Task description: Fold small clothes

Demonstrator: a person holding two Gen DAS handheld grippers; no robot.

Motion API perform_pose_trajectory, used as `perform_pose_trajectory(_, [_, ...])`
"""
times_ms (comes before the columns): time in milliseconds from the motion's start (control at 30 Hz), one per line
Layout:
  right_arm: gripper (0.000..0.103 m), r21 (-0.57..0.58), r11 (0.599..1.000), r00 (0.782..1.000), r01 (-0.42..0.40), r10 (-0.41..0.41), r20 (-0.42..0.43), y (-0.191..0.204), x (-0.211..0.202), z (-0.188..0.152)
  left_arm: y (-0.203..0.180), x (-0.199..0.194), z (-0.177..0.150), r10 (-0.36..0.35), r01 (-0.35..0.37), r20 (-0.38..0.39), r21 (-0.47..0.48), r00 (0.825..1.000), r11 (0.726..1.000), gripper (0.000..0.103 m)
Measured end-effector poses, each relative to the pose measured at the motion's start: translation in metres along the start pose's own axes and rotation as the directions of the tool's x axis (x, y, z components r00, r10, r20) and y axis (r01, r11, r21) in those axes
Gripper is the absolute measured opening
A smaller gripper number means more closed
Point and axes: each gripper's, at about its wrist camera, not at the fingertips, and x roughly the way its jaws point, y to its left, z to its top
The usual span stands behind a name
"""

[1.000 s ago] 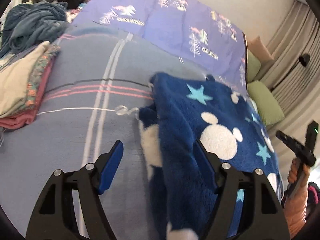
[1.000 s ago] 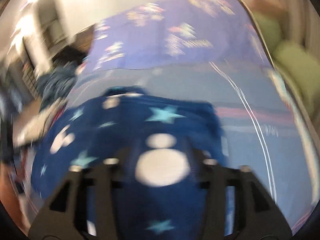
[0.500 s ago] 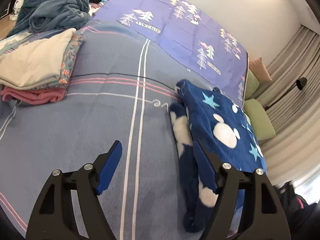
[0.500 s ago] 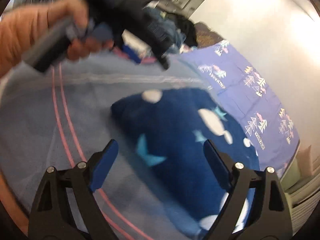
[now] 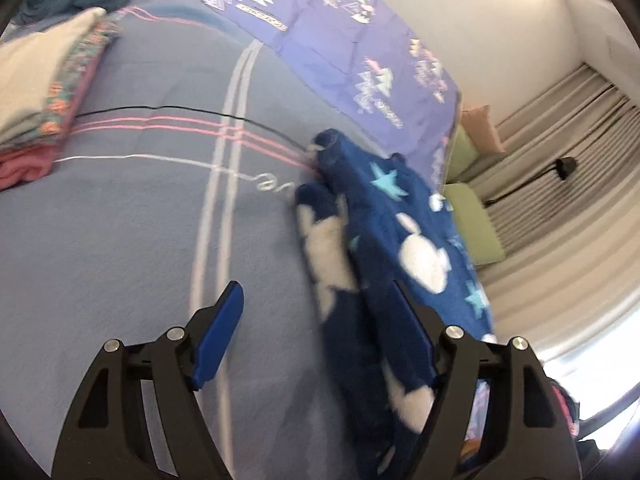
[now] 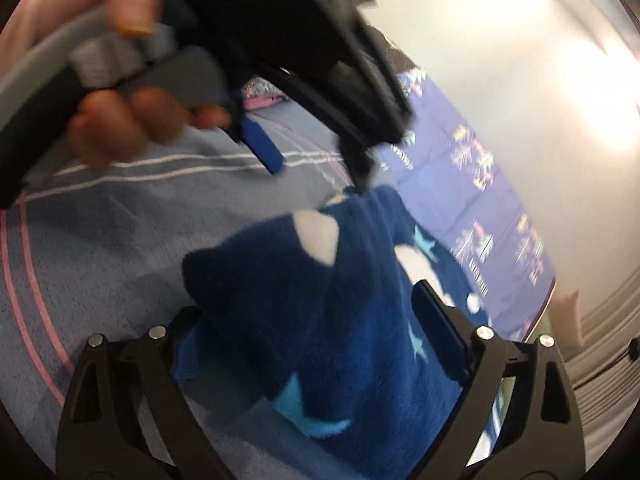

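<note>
One broad bed fills both views, covered by a grey-blue blanket with white and pink stripes (image 5: 120, 240); a purple sheet printed with small tree shapes (image 5: 340, 40) lies across its far end against a pale wall. Grey curtains (image 5: 560, 140) hang at the right of the left wrist view, with green and peach cushions (image 5: 472, 216) below them.

Next in size, the task's thing, a dark blue fleece garment with white blobs and pale blue stars (image 5: 400, 248), lies bunched on the blanket towards the bed's right side. Its thick folded edge runs from the pink stripes back towards the left tongs.

At the left edge of the left wrist view sits a stack of folded clothes, cream on top over floral and pink layers (image 5: 36, 92), well apart from the fleece.

The left tongs (image 5: 320, 332) stand wide apart; the fleece edge lies between the blue pads, beside the right pad, but nothing is clamped. The person's hand (image 6: 120, 120) grips that tool's handle in the right wrist view.

The right tongs (image 6: 320, 328) are opening, and a raised hump of the fleece sits between the fingers; whether the pads still touch it cannot be told through the blur.
</note>
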Motion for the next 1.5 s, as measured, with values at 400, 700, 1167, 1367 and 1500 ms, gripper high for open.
perform_pose_trajectory(400, [0.049,0.136,0.985,0.994,-0.107,0.108,0.007,-0.023,0.005,0.001,-0.015,0.081,0.043,-0.071,0.07,-0.113,-0.015,0.991,0.997,0.06])
perform_pose_trajectory(700, [0.033,0.453,0.837,0.951,-0.307,0.292,0.105,-0.089,0.002,-0.015,-0.012,0.085,0.05,-0.109,0.102,-0.086,-0.078,0.99,0.992,0.028])
perform_pose_trajectory(1167, [0.03,0.687,0.549,0.876,-0.477,0.362,0.319,-0.168,-0.043,-0.054,-0.101,0.052,0.071,-0.167,0.167,-0.007,0.01,0.986,0.986,0.025])
perform_pose_trajectory(1367, [0.03,0.749,0.444,0.868,-0.492,0.309,0.388,-0.218,-0.055,-0.087,-0.17,0.066,0.077,-0.147,0.15,-0.038,0.132,0.988,0.98,0.025])
perform_pose_trajectory(1500, [0.03,0.789,0.382,0.875,-0.482,0.262,0.407,-0.24,-0.063,-0.118,-0.208,0.083,0.074,-0.135,0.146,-0.069,0.182,0.988,0.972,0.025])
